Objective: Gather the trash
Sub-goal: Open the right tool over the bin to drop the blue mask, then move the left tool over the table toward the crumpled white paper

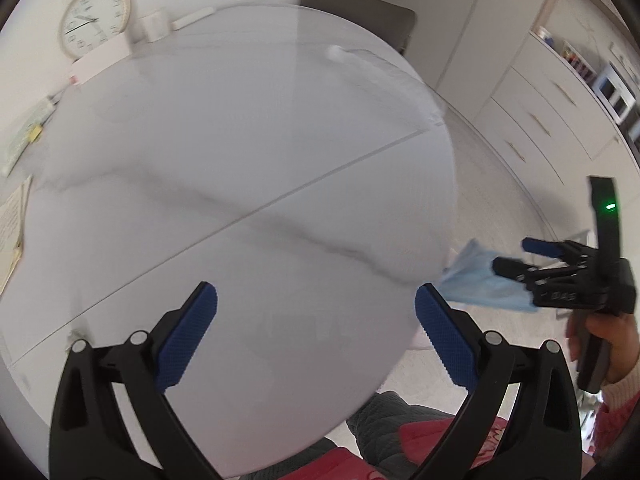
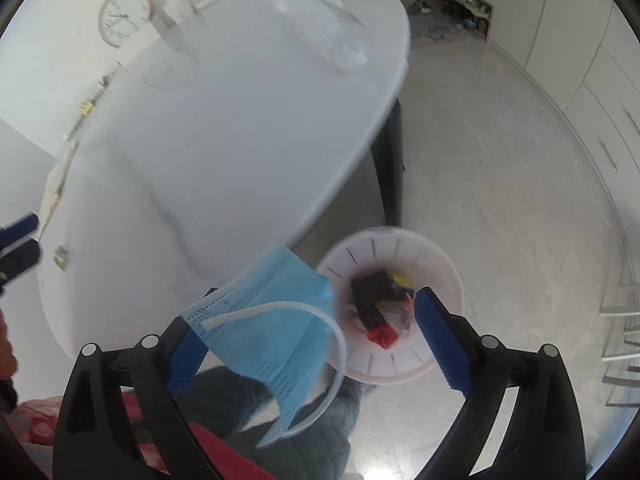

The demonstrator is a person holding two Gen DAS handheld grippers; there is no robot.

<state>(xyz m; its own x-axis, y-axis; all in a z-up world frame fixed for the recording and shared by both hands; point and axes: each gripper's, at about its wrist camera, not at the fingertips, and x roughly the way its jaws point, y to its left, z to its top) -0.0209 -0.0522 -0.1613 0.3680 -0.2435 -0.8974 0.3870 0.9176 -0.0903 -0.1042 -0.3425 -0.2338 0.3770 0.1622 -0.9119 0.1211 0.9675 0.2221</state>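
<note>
My left gripper hangs open over the white marble-look table, with nothing between its blue pads. My right gripper is off the table's edge with its jaws wide apart. A blue face mask hangs against its left finger; the pads do not press on it. Just right of the mask, on the floor below, stands a white bin holding wrappers. In the left wrist view the right gripper shows at the right with the mask at its fingers. A small green scrap lies on the table.
A blurred clear plastic thing lies at the table's far side. A round clock, white boxes and papers sit along its back and left edges. A dark chair stands by the table. Drawers line the right wall.
</note>
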